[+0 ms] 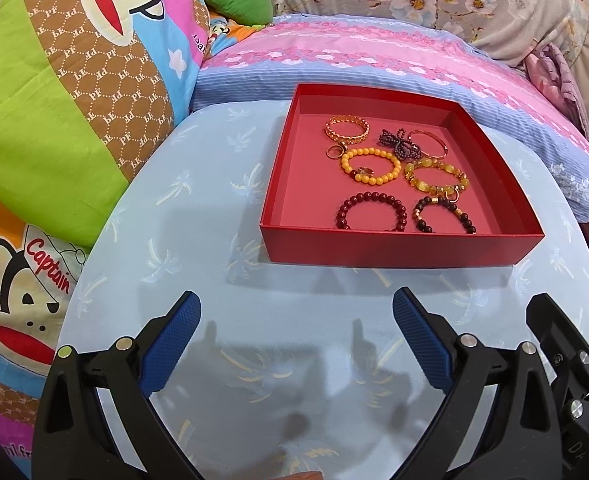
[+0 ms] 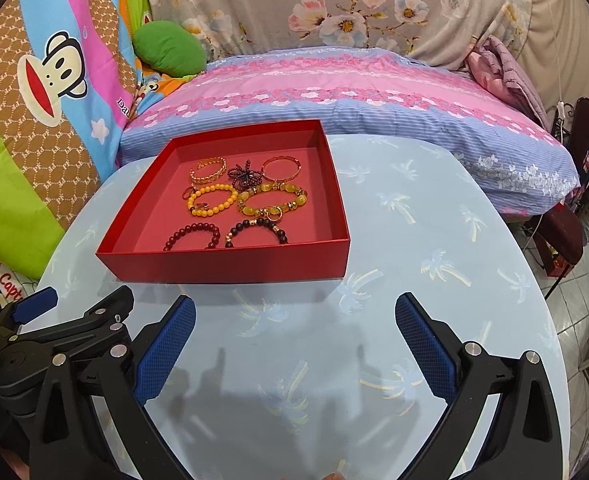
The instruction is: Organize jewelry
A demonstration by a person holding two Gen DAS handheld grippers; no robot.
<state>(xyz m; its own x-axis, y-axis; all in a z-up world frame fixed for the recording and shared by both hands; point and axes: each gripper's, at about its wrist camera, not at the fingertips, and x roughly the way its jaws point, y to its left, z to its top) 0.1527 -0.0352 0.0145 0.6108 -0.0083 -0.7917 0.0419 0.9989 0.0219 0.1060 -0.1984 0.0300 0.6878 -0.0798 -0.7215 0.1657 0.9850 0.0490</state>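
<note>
1. Seven-odd pieces, bracelets (image 1: 369,166) and bangles (image 2: 281,169), already lying inside red box (image 2: 222,266) on table (image 2: 434,240).
2. No loose jewelry visible outside; seemingly finished.
3. Left gripper (image 1: 296,344) and right gripper (image 2: 294,346) both spread wide, empty, short of box.

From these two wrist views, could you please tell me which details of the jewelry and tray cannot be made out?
- Dark red bead bracelet and dark gold-accented bracelet: near arcs hidden by the red tray's front wall, both views.
- Small rings: too small to tell stones or style.
- Purple beaded piece: bunched; its type is unclear.
- Anything under the tray: hidden.
</note>
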